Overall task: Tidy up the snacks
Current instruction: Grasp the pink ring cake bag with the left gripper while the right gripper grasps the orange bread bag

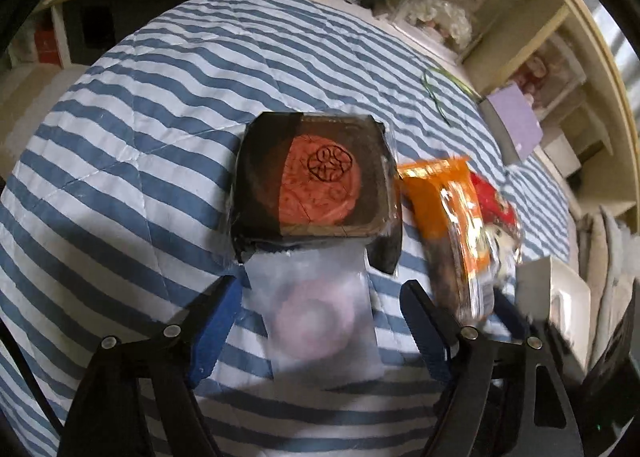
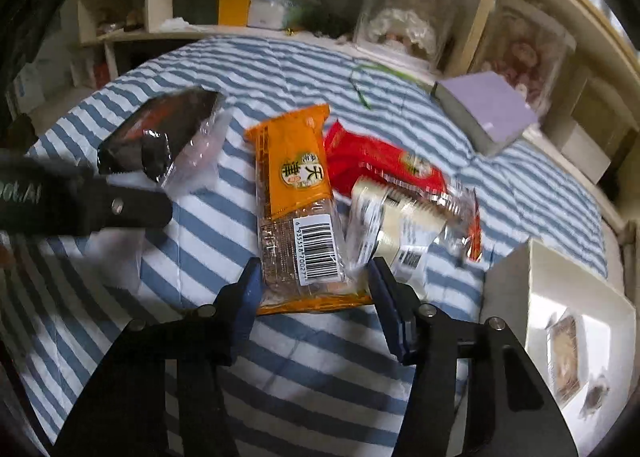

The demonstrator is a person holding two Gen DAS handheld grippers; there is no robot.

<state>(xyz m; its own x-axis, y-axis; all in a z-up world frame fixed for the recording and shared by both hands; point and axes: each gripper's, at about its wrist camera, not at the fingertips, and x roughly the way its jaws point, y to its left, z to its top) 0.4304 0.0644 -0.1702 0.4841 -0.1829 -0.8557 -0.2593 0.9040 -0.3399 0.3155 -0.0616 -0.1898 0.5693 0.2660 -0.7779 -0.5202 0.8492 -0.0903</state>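
Right wrist view: right tool straddles the orange packet's near end on the striped bed, pads not visibly pressing. Left tool stands open around a translucent pouch. Slippery film (glossy, crinkled) could let either snack slide out.

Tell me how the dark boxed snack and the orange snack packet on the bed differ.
The dark boxed snack is square and blocky; the orange snack packet is long and flat. The box shows a round red cake under a clear wrap; the packet is orange with a barcode label. The box lies alone; the packet touches a red packet. Both lie on the striped bedcover.
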